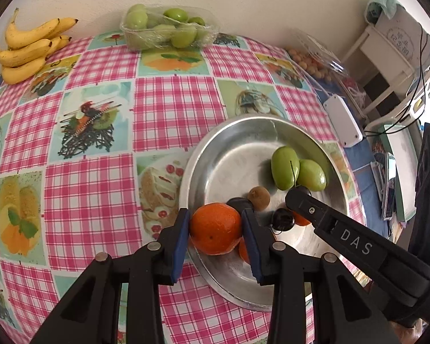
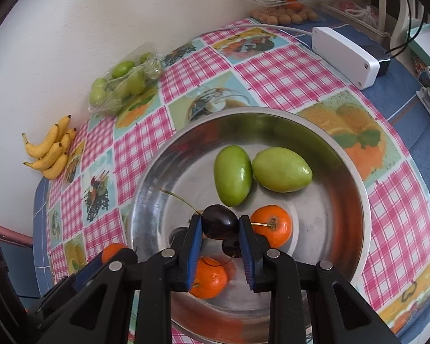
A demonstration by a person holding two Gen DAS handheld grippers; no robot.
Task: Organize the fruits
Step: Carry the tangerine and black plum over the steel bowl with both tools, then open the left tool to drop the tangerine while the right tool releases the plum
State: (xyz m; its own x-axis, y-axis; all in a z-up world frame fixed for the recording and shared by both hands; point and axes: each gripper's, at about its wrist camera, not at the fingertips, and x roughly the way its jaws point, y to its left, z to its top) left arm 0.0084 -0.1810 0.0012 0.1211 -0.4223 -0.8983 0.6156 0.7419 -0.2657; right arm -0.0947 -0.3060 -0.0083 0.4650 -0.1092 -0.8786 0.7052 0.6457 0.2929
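My left gripper (image 1: 216,229) is shut on an orange tangerine (image 1: 215,228) and holds it over the near left rim of the metal bowl (image 1: 232,132). My right gripper (image 2: 220,226) is shut on a dark cherry (image 2: 219,220) with a long stem, held above the bowl (image 2: 355,177). In the bowl lie two green fruits (image 2: 233,179), two tangerines (image 2: 272,225), another dark cherry (image 2: 230,246) and a brown kiwi (image 1: 259,197). The right gripper's black arm (image 1: 355,246) reaches in from the right in the left wrist view.
A bunch of bananas (image 1: 28,48) lies at the far left by the wall. A clear tray of green fruits (image 1: 166,28) stands at the back. A white box (image 2: 344,54), a clear box of small round fruits (image 2: 283,14) and clutter sit at the right.
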